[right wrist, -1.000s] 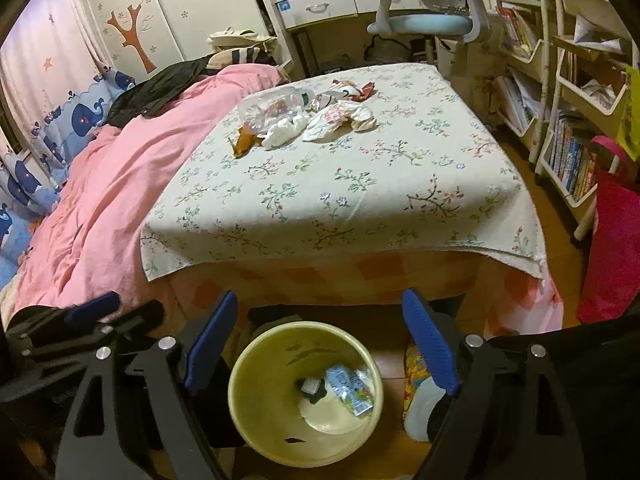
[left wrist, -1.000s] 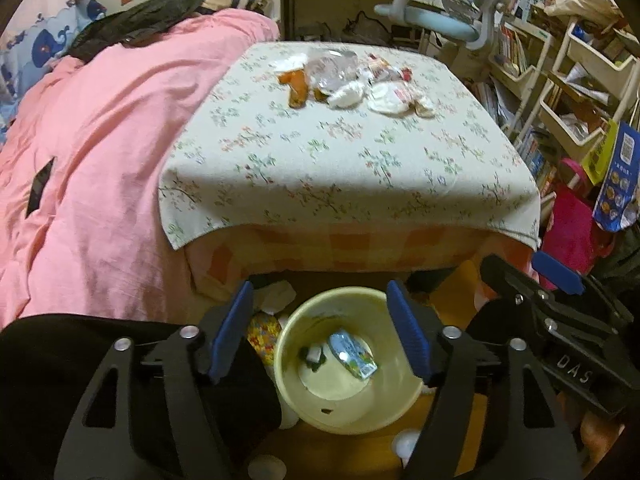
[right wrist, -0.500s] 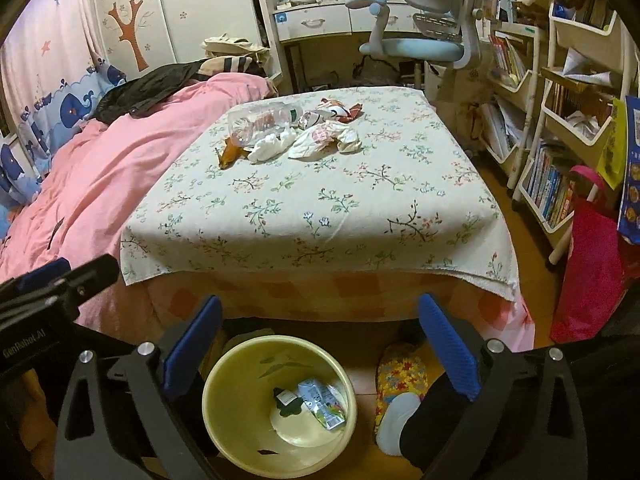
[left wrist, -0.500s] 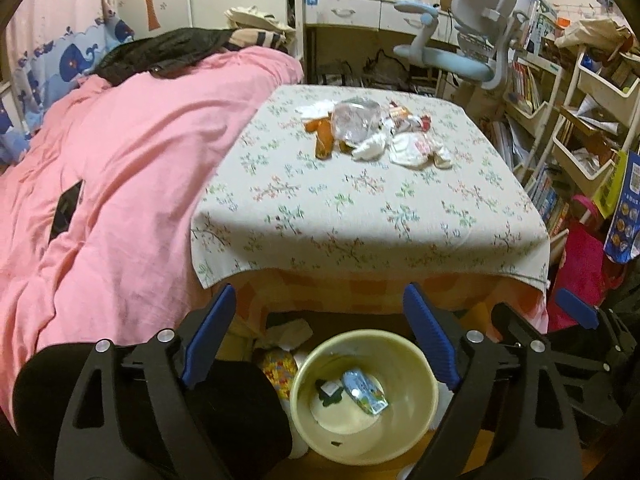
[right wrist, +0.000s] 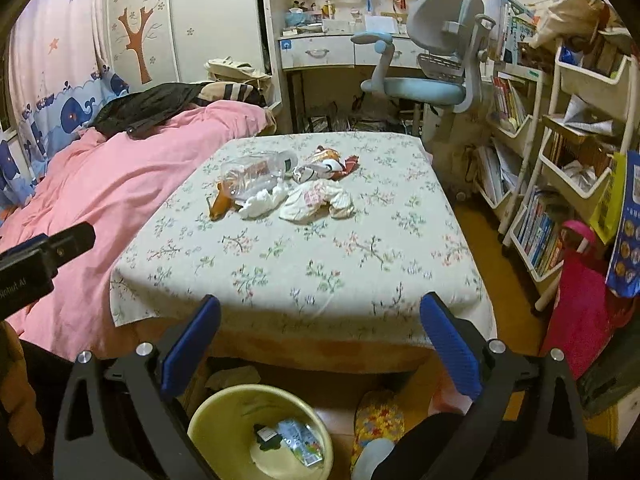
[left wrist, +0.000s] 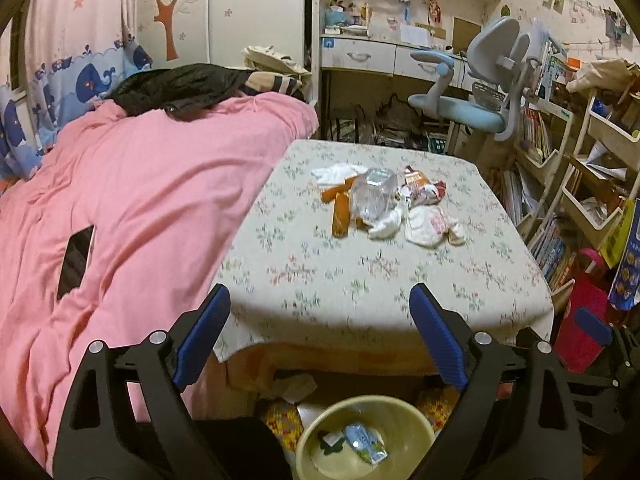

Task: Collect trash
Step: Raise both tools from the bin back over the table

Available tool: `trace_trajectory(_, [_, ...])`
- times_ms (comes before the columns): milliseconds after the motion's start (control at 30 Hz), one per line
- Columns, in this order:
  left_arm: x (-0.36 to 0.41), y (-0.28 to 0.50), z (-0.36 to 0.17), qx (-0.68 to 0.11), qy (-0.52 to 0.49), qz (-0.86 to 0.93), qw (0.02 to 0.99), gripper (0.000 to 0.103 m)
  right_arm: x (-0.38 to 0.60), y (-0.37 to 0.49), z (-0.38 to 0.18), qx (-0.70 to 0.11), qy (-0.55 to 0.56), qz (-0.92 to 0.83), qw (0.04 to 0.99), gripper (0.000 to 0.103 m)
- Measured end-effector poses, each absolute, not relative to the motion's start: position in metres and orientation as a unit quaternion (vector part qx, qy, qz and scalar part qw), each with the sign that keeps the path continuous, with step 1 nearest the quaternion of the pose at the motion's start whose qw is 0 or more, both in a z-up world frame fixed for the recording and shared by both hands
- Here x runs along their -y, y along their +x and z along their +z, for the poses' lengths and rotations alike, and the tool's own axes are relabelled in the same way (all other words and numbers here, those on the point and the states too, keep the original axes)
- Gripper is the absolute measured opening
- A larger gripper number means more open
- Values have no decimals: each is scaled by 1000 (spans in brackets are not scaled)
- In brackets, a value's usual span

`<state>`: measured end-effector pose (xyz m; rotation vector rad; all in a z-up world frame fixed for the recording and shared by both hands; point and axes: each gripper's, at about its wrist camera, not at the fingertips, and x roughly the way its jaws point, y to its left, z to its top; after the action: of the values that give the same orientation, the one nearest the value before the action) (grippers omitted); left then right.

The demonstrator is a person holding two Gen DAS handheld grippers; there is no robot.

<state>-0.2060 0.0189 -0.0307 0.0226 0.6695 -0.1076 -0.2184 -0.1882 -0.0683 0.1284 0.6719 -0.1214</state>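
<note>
Trash lies in a heap at the far middle of the flowered table (left wrist: 360, 280): a clear plastic bottle (left wrist: 372, 198) (right wrist: 256, 174), orange wrappers (left wrist: 340, 212), a white tissue (left wrist: 386, 224) and crumpled packets (right wrist: 316, 200). On the floor in front of the table stands a yellow bin (left wrist: 416, 412) (right wrist: 200, 416) with a small carton (left wrist: 366, 444) and scraps in it. My left gripper (left wrist: 320, 292) hangs above the bin before the table's near edge, its jaws opening with nothing between them. Beside it, my right gripper (right wrist: 320, 300) is open and empty.
A pink quilt (left wrist: 140, 208) with a dark phone (left wrist: 76, 256) on it borders the table's left. Behind the table are a desk and a blue chair (right wrist: 420, 84); bookshelves (right wrist: 520, 184) and a red bag (right wrist: 580, 300) line the right. Patterned slippers (right wrist: 376, 416) lie by the bin.
Both grippers have risen and tilted up: the bin has slid to the bottom of each view and the table's trash sits nearer the middle. Both pairs of jaws stand wider.
</note>
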Motion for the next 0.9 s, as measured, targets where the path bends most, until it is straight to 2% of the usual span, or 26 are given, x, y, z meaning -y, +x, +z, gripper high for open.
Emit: trace_trajectory(900, [-5,-91,-18,-307,7,-51,950,89,183,-124,-43,-318,-2,-47,947,96])
